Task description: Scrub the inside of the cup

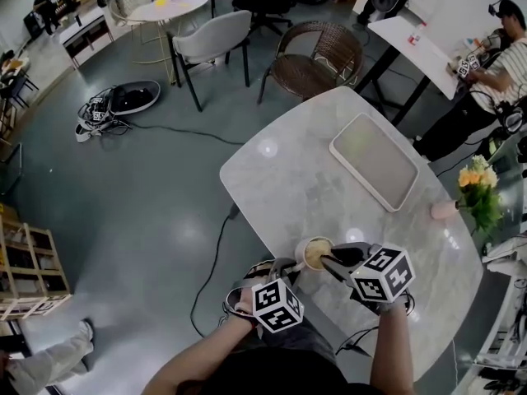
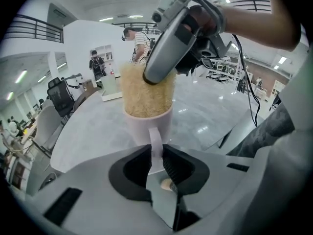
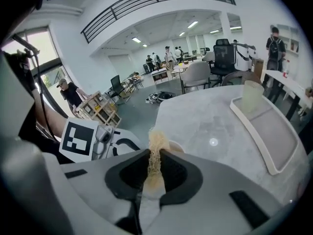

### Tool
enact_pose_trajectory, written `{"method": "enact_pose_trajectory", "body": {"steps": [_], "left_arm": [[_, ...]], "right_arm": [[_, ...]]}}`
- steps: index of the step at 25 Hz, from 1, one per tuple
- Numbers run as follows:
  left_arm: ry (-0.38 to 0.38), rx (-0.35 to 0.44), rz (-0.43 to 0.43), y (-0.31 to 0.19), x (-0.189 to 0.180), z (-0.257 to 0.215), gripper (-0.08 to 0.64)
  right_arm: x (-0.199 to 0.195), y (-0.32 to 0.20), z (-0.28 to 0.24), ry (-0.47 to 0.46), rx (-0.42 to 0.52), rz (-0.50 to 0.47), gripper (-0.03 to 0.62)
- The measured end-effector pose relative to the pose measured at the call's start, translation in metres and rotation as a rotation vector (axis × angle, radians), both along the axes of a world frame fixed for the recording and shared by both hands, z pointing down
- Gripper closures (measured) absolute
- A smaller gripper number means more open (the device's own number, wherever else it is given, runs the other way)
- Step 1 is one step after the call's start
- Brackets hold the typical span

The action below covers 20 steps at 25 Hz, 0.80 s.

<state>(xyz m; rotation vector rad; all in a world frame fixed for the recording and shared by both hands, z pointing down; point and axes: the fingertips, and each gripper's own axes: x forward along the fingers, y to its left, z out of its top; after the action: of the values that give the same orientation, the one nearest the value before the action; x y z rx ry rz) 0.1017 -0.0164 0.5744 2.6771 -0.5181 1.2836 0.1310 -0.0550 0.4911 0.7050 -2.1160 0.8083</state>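
Clamped narrow on the cup handle (image 2: 155, 142) w/ L gripper (image 2: 156, 156), pads on both flanks of the loop. Straight ahead of L jaws, just past the tips: cup (image 2: 148, 124), upright on table (image 2: 90, 131), mouth up.

Shut w/ R gripper (image 3: 155, 166) on a tan fibrous sponge (image 3: 155, 153), pinched edge-on as a flat strip, sticking out ahead of the tips. Ahead of & below R jaws: cup mouth, w/ far end of sponge down at the rim. Pointed steeply down into it.

Sponge's long axis approx. in line w/ cup's own axis, so next stroke prob. along that line: plunge or twist, not sideways. R nearer the opening; L only steadying.

Look of cup: pale pinkish-white mug, thick wall, single loop handle. Stuffed w/ sponge, standing proud above rim. Inside wall hidden, so state of cleaning n/k.
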Motion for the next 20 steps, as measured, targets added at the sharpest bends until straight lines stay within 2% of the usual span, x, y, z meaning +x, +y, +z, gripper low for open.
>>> {"method": "enact_pose_trajectory", "body": {"steps": [6,10,15,16,18,20], "left_arm": [[0.025,-0.044,-0.017,0.004,-0.003,-0.001,0.397],[0.025,-0.016,-0.042,0.004,-0.013,-0.005,0.39],[0.002,0.04,-0.076,0.004,-0.028,-0.012,0.39],[0.01,0.052,-0.084,0.004,-0.03,-0.016,0.396],[0.03,0.082,-0.105,0.005,-0.033,-0.024,0.487],[0.046,0.106,-0.121,0.007,-0.037,-0.032,0.528]], "right_arm": [[0.007,0.001,-0.015,0.04,0.115,0.029,0.532],[0.009,0.002,-0.033,0.02,0.186,0.073,0.532],[0.011,0.01,-0.046,0.041,0.254,0.105,0.532],[0.011,0.013,-0.047,0.038,0.261,0.112,0.532],[0.01,0.021,-0.05,0.032,0.272,0.123,0.532],[0.009,0.029,-0.052,0.03,0.285,0.135,0.532]]}}
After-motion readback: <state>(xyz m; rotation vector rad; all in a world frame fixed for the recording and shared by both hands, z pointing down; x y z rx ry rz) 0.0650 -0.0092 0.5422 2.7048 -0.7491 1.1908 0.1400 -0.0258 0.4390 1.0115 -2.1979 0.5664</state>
